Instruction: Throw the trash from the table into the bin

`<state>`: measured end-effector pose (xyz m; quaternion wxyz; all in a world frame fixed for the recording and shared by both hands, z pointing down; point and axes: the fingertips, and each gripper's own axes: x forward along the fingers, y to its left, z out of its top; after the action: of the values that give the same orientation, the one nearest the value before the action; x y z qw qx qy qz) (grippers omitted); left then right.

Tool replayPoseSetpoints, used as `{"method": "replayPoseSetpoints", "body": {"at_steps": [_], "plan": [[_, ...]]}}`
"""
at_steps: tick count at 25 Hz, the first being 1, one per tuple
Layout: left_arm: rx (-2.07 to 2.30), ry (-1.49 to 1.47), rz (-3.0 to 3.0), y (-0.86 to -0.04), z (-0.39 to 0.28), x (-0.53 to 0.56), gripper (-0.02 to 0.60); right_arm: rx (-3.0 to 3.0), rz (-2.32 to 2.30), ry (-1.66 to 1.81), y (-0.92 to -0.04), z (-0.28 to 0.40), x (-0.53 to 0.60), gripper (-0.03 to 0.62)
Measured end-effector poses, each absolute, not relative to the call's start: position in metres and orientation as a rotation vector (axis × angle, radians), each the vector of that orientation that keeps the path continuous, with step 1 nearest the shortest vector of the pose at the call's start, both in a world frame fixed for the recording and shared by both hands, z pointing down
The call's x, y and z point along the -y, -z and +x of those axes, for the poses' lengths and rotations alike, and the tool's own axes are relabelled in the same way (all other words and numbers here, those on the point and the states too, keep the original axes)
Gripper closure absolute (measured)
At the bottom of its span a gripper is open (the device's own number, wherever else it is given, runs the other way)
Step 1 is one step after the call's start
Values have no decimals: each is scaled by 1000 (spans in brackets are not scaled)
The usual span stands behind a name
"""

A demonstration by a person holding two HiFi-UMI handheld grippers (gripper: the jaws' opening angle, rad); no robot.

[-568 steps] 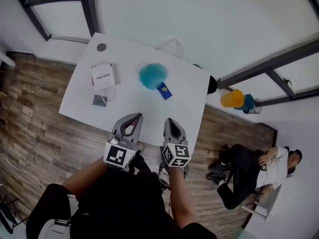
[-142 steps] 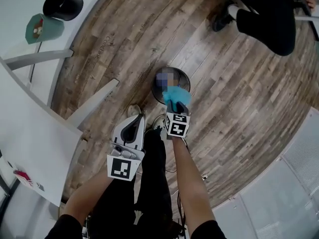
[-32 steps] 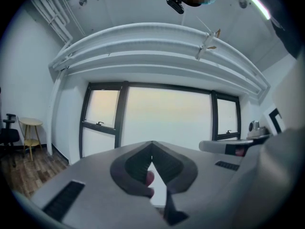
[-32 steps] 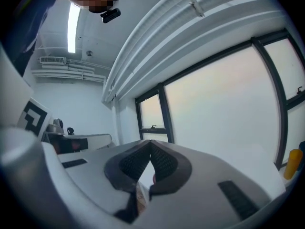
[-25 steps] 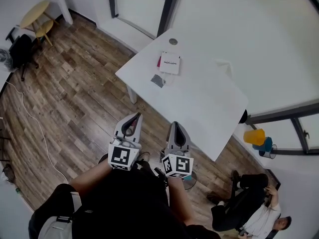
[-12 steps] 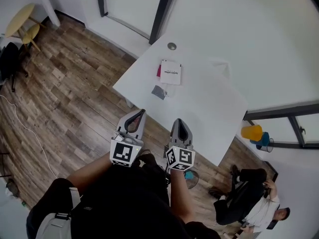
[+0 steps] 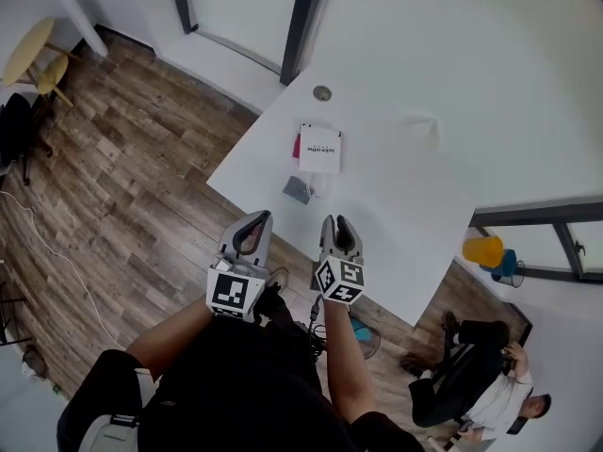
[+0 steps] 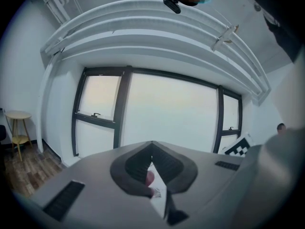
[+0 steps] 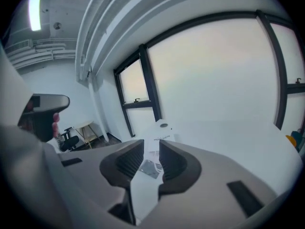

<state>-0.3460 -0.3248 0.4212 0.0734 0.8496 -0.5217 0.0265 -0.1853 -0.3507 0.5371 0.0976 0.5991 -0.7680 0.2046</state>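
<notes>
A white table (image 7: 396,205) carries a small grey packet (image 7: 298,189) and a white printed card (image 7: 320,147) lying on something pink. My right gripper (image 7: 337,222) hovers at the table's near edge, a short way in front of the packet. Its jaws have just been opening, stand slightly apart and are open, with nothing between them. In the right gripper view (image 9: 151,146) the packet (image 9: 148,168) and card (image 9: 161,138) show through the gap. My left gripper (image 7: 254,219) hangs over the floor left of the table edge, shut and empty (image 8: 151,149). The bin (image 7: 366,339), with something teal inside, stands below by the table's corner.
A round grey grommet (image 7: 322,93) sits near the table's far edge. Yellow and blue containers (image 7: 482,250) stand at the window sill on the right. A person (image 7: 476,379) sits on the floor at the lower right. A yellow stool (image 7: 28,50) stands far left.
Both grippers have come forward from over the wooden floor to the table's near edge. The right gripper's jaws went from shut to slightly parted. The left stays shut.
</notes>
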Motion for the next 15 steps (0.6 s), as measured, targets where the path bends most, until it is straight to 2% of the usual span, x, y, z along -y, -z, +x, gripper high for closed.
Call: {"method": "replayPoseSetpoints", "body": {"at_steps": [8,15], "plan": [[1624,-133,2436,-459,-357,336,584,2087,1690,-813,-638,-174,443,503],[1643,-169,2347,-475,-370,334,584,1981,1507,-845,-700,-178,474,477]]}}
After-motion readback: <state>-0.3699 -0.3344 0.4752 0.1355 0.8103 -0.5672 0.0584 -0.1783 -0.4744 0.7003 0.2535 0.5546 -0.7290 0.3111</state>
